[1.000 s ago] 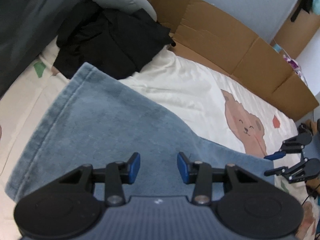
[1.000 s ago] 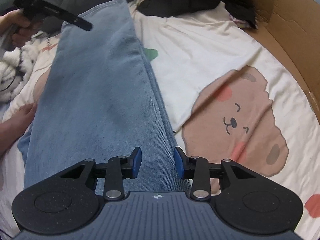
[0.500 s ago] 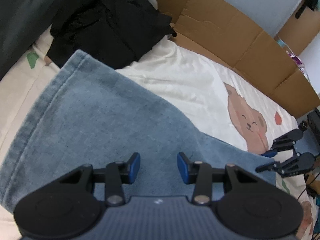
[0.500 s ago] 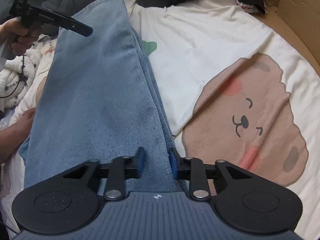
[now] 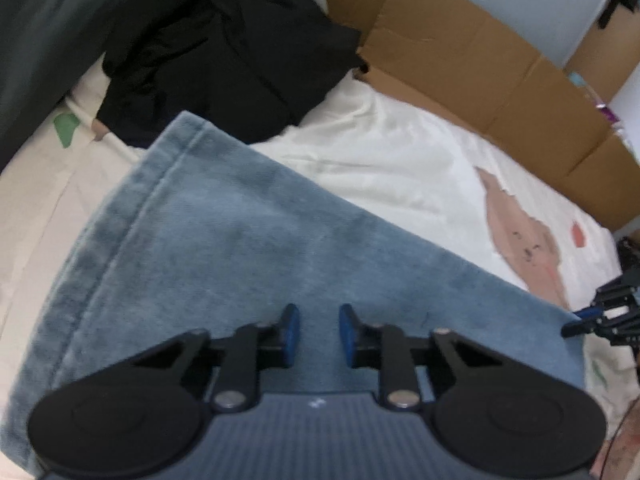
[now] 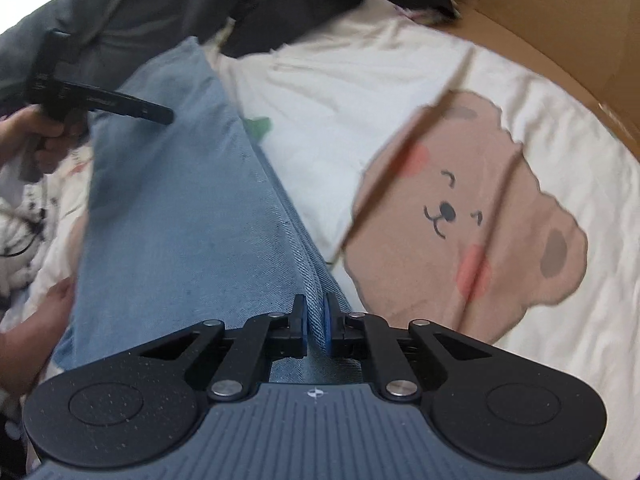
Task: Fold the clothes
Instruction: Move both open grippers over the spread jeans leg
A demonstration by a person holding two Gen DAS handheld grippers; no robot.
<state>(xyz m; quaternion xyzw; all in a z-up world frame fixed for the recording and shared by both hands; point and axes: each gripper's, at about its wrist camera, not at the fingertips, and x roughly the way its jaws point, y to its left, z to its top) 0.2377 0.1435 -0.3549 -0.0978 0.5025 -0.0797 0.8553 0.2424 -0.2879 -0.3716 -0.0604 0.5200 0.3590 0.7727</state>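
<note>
My right gripper (image 6: 316,326) has just been closing and now pinches the long edge of the blue jeans (image 6: 172,208), which lie flat on the bear bedsheet (image 6: 460,92) and run toward 11 o'clock. My left gripper (image 5: 318,336) has also been narrowing; its pads (image 5: 290,330) keep a gap over the denim and grip nothing yet, I think. To do this well I must close the left fully on both layers, then lift both hands together, so the fold stays straight
</note>
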